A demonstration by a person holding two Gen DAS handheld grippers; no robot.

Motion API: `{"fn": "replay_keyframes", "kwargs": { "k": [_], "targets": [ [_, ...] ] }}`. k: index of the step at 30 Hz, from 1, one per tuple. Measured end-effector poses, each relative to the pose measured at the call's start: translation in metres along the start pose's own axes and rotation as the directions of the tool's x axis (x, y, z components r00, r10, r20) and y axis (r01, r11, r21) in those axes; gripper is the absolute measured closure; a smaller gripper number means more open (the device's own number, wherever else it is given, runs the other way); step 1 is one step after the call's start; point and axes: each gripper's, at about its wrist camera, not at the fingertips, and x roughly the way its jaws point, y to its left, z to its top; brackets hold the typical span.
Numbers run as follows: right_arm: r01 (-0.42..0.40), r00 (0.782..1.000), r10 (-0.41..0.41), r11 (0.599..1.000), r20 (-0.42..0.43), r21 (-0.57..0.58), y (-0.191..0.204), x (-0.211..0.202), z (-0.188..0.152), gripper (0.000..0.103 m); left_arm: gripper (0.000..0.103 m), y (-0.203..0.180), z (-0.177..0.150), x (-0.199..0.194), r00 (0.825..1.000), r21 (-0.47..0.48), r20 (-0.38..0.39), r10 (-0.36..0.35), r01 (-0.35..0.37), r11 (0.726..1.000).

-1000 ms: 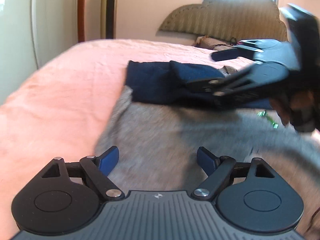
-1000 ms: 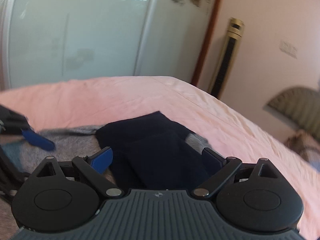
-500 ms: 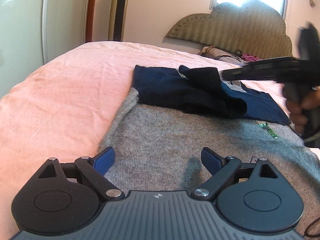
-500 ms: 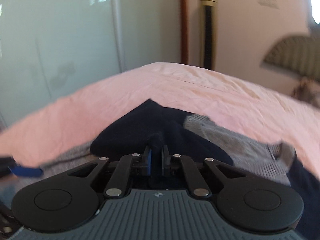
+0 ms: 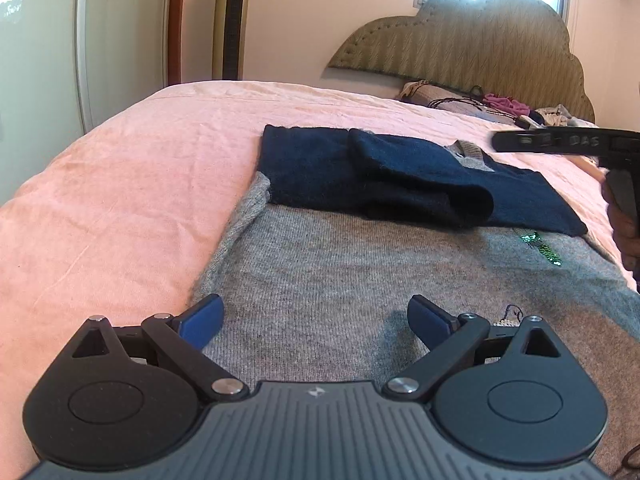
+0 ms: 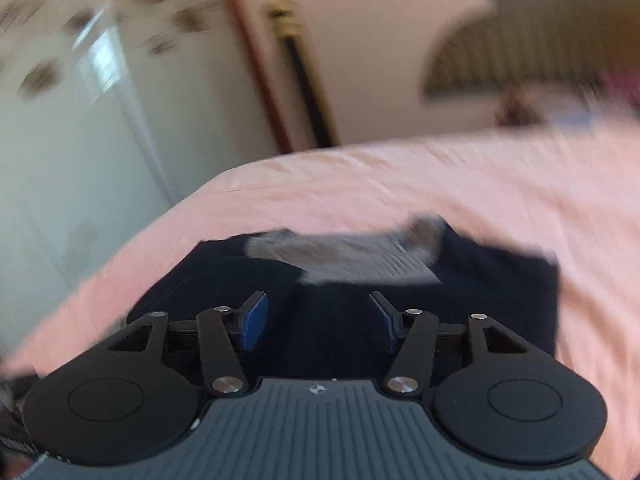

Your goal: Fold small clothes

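Black left tool (image 5: 316, 318), blue fingertips (image 5: 202, 318), silver screws

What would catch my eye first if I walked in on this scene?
Probably the grey sweater spread flat on the pink bedsheet, with a navy sleeve folded across its far end. Then the two black grippers: the left gripper wide open over the grey knit, the right gripper open above the navy part.

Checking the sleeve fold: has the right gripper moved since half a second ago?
Yes. In the left wrist view the right gripper has drawn back rightward, away from the folded navy sleeve it pinched, toward the headboard side. Its jaws have just been opening, nothing between them.
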Motion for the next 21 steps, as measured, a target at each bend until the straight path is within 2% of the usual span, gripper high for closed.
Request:
{"fn": "replay_keyframes", "kwargs": {
  "k": [3,8,13,17,19,20,21],
  "targets": [
    [-0.051,0.998,0.044,0.978,-0.035,-0.202,0.047,0.021,0.006,0.048,0.004,0.001,0.001,0.001,1.000,-0.003,0.001,-0.003,0.003,1.000],
    [-0.066,0.996,0.038,0.921,-0.082,-0.383,0.093,0.056,-0.001,0.051,0.004,0.003,0.000,0.000,1.000,-0.012,0.005,-0.011,0.011,1.000],
    [-0.053,0.994,0.003,0.896,-0.113,-0.441,0.110,0.075,-0.006,0.051,0.004,0.006,0.000,-0.001,1.000,-0.026,0.010,-0.023,0.023,0.999],
    [-0.056,0.993,0.013,0.929,-0.118,-0.365,0.104,0.083,0.000,0.054,0.004,0.009,0.000,-0.002,0.999,-0.041,0.015,-0.035,0.035,0.999],
    [-0.069,0.993,0.033,0.940,-0.112,-0.333,0.102,0.085,0.000,0.074,0.003,0.009,0.000,-0.003,0.999,-0.044,0.016,-0.038,0.039,0.998],
    [-0.076,0.992,0.041,0.947,-0.117,-0.313,0.099,0.086,0.001,0.097,0.003,0.009,0.000,-0.003,0.999,-0.045,0.016,-0.039,0.040,0.998],
    [-0.078,0.992,0.046,0.956,-0.119,-0.282,0.096,0.086,0.002,0.096,0.003,0.009,0.000,-0.003,0.999,-0.046,0.016,-0.039,0.040,0.998]
  ]
}}
